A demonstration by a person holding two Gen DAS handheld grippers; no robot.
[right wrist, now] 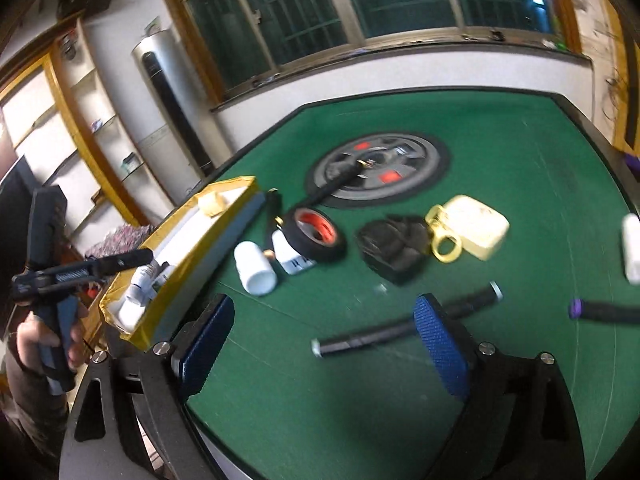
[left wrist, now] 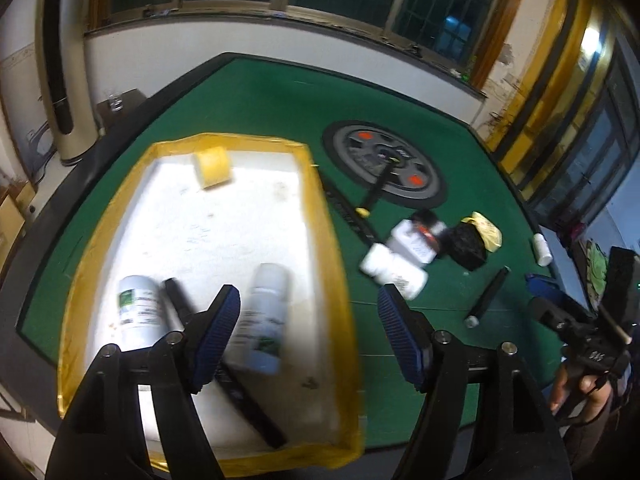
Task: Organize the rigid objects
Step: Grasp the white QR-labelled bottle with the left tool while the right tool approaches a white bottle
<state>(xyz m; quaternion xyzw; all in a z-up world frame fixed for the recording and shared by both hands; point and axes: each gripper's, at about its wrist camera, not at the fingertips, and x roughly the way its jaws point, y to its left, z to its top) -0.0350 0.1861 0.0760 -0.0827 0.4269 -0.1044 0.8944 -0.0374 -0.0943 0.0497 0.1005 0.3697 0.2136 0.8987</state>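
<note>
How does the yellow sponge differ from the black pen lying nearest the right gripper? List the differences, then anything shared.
The sponge is yellow; the pen is black. The sponge is a short block; the pen is a long thin stick. The sponge sits inside the tray; the pen lies on the green table outside it. Shared: neither is held by a gripper.
</note>
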